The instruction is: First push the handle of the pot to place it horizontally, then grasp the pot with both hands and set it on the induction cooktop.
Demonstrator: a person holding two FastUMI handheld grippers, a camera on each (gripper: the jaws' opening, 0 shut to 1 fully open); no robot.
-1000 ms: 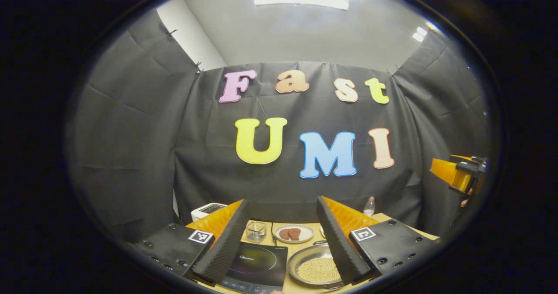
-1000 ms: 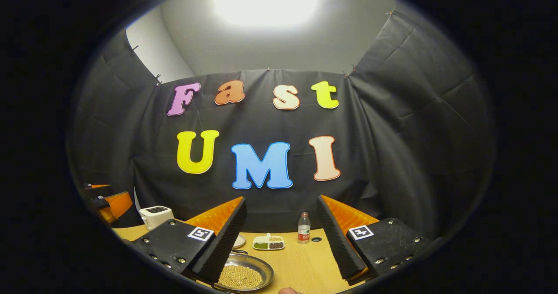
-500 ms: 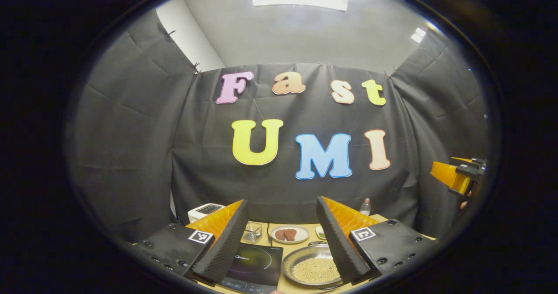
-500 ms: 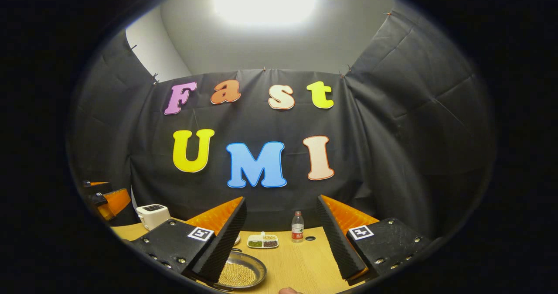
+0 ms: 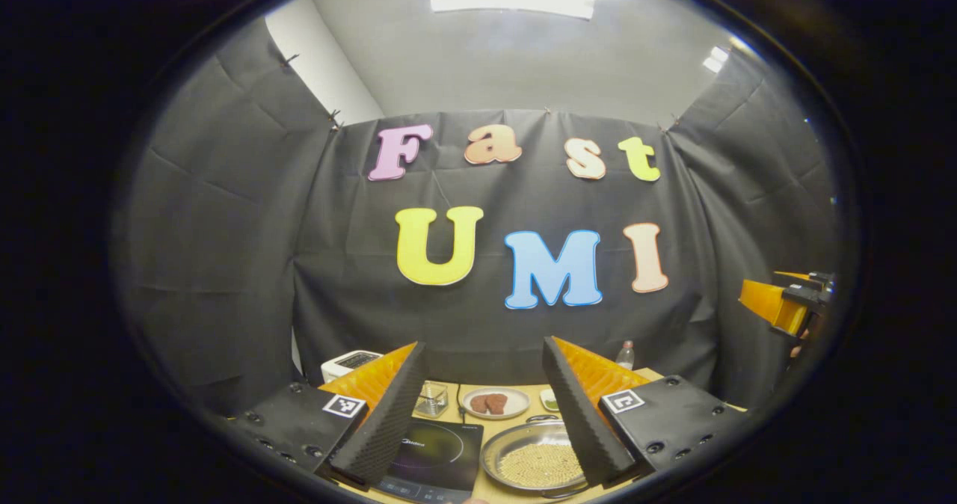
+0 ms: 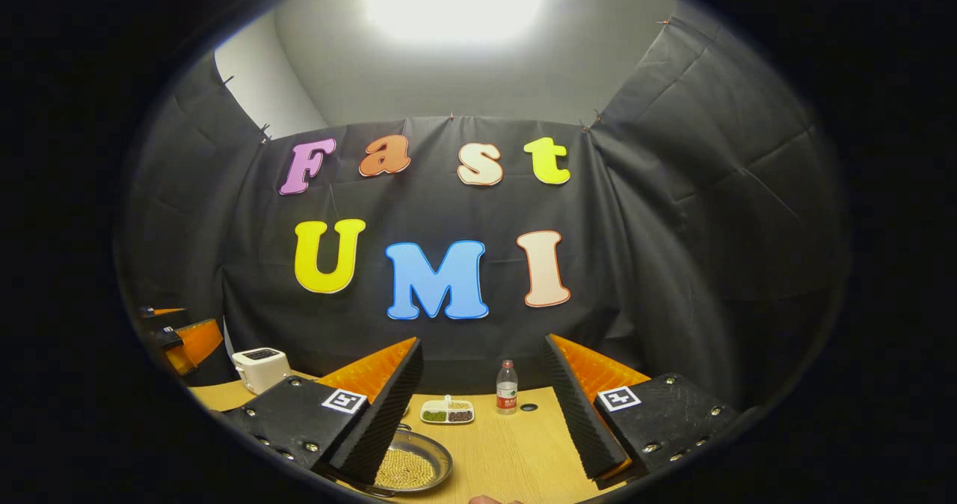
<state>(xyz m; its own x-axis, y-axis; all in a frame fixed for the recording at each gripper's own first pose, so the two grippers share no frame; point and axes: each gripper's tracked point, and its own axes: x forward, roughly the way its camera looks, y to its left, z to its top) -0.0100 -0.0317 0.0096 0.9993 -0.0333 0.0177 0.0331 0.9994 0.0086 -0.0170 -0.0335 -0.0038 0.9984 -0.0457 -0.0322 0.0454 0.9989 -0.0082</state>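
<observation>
- The left gripper (image 5: 484,422) hangs up in the air above the near edge of the table (image 6: 516,452). Its two fingers are spread wide apart and hold nothing.
- The right gripper (image 6: 486,414) hangs the same way, fingers wide apart, nothing between them.
- Just past the near edge sits the pot (image 5: 537,463), a flat silver one full of little yellow beans. In the left gripper view it lies low and a bit to the right of the fingers. In the right gripper view the pot (image 6: 407,468) lies low and to the left. So the pot sits between the two grippers, below both.
- The pot's handle is too small to see well, so I cannot tell which way it points. I also cannot tell which gripper is nearer to it.
- The induction cooktop (image 5: 437,455) lies flat just beside the pot, on its left side, under the left gripper.
- I think both grippers must come down first, and one must find the handle to push.
- Farther back stands a plate (image 5: 495,401) with brown food, then a bottle (image 6: 507,386) near the far edge.
</observation>
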